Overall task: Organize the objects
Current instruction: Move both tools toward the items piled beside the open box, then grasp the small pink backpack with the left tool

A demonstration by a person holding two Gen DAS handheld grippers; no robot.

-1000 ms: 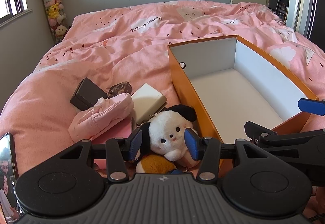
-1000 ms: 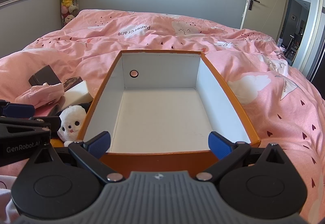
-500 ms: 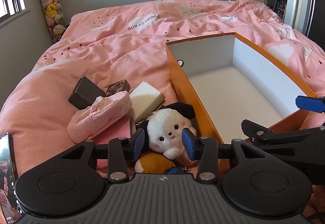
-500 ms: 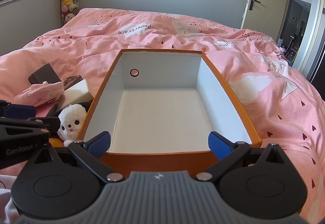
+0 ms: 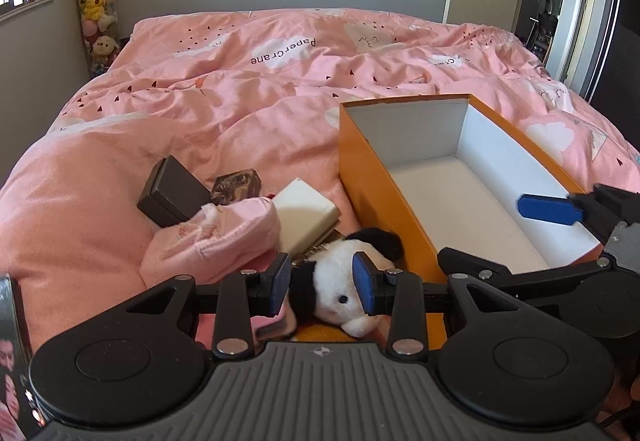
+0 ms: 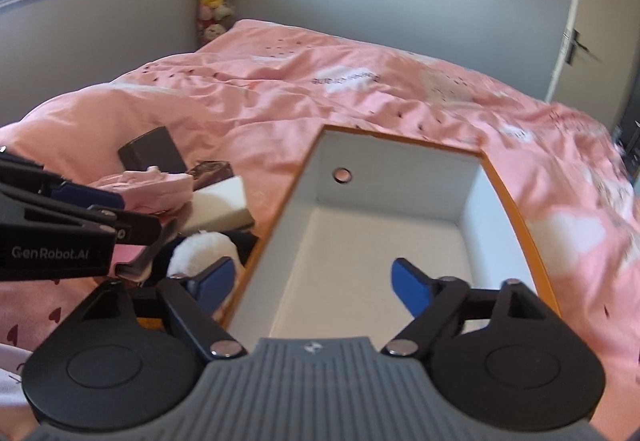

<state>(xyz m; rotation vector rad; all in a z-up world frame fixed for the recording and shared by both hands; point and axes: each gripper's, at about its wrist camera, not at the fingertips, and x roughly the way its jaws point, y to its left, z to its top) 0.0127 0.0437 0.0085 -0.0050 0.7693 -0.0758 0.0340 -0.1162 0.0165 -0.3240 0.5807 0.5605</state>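
Observation:
A white plush dog with black ears (image 5: 344,287) lies on the pink bed against the left wall of an empty orange box (image 5: 384,197) with a white inside. My left gripper (image 5: 322,281) has narrowed around the plush, one pad on each side of its head. My right gripper (image 6: 312,283) is open and empty; it straddles the box's near left wall (image 6: 276,233), its right finger over the inside. The plush shows in the right wrist view (image 6: 200,247) behind the left finger.
Left of the box lie a folded pink garment (image 5: 212,237), a cream box (image 5: 306,211), a dark box (image 5: 172,193), a small brown patterned box (image 5: 236,185) and a phone (image 5: 14,357) at the near left. The pink duvet (image 5: 280,81) covers the bed.
My left gripper dropped onto the plush and its pads closed in on the head. My right gripper swung left and tilted, now across the box's left wall.

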